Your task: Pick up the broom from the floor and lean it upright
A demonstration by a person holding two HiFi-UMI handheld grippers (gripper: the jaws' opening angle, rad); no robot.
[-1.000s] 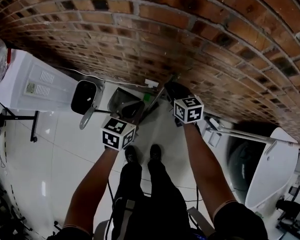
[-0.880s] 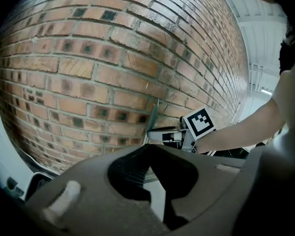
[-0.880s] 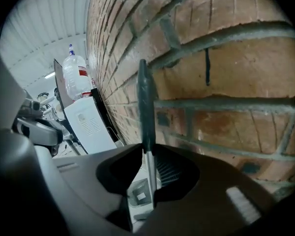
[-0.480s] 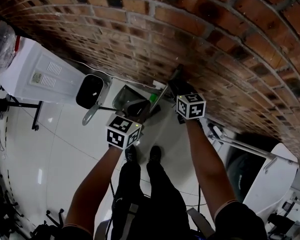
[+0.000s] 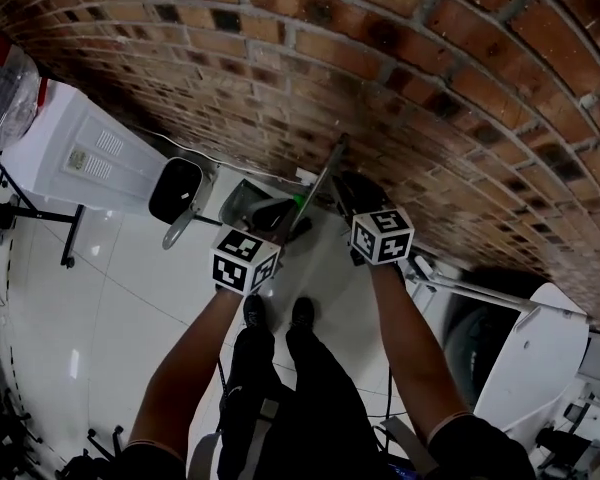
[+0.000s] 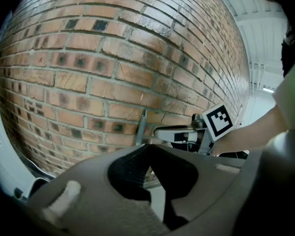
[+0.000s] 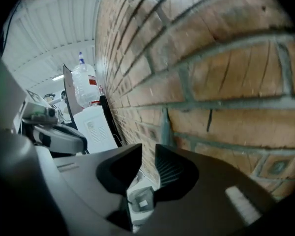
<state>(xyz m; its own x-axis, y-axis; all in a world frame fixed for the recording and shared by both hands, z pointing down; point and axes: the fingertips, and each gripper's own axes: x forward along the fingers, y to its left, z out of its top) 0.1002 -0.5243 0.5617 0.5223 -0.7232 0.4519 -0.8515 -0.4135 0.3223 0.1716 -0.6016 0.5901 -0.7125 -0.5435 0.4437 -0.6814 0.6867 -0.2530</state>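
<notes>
Brick wall [image 5: 400, 78] props the broom [image 5: 322, 178] upright, far centre. Lean step looks nearly done. Jaws of right gripper [image 7: 148, 154] just opened, nothing between them; left gripper [image 6: 147, 147] looks clamped on it low down. Next: ease left off, 0 nudging.

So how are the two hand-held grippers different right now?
The right hand-held gripper has its jaws apart; they have just been opening, with nothing between them. The left hand-held gripper has its jaws meeting at the tips. The right one is right of the broom, the left one left of it. Both point at the brick wall.
</notes>
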